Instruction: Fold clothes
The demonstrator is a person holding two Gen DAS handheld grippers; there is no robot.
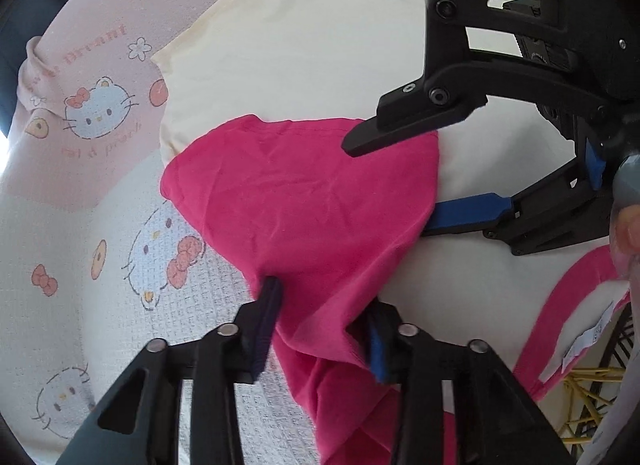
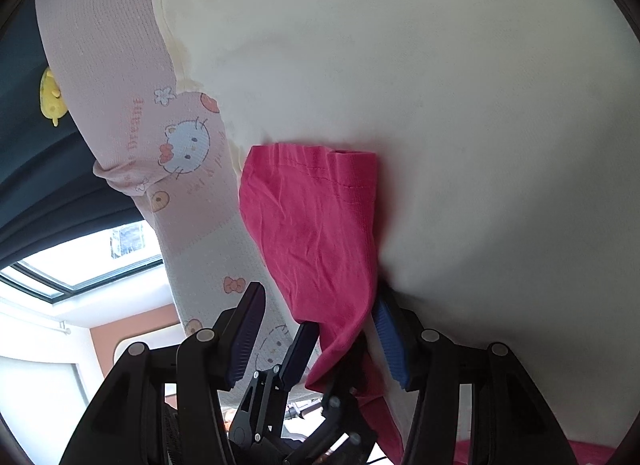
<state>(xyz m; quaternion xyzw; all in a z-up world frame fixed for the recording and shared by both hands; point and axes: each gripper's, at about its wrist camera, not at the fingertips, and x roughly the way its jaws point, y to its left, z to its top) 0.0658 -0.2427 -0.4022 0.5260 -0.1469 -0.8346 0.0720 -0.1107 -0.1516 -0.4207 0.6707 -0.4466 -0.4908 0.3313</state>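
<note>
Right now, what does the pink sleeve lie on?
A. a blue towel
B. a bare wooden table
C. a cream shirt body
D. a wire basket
C: in the left wrist view the pink sleeve is spread over the cream shirt body, which itself lies on a cartoon-cat blanket.

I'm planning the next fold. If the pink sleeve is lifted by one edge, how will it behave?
Probably floppy: the pink sleeve already creases and bunches where it runs between the left gripper fingers. Likely light too, since it drapes thinly over the cream shirt body. It would probably drag that body along, as the two appear joined.
</note>
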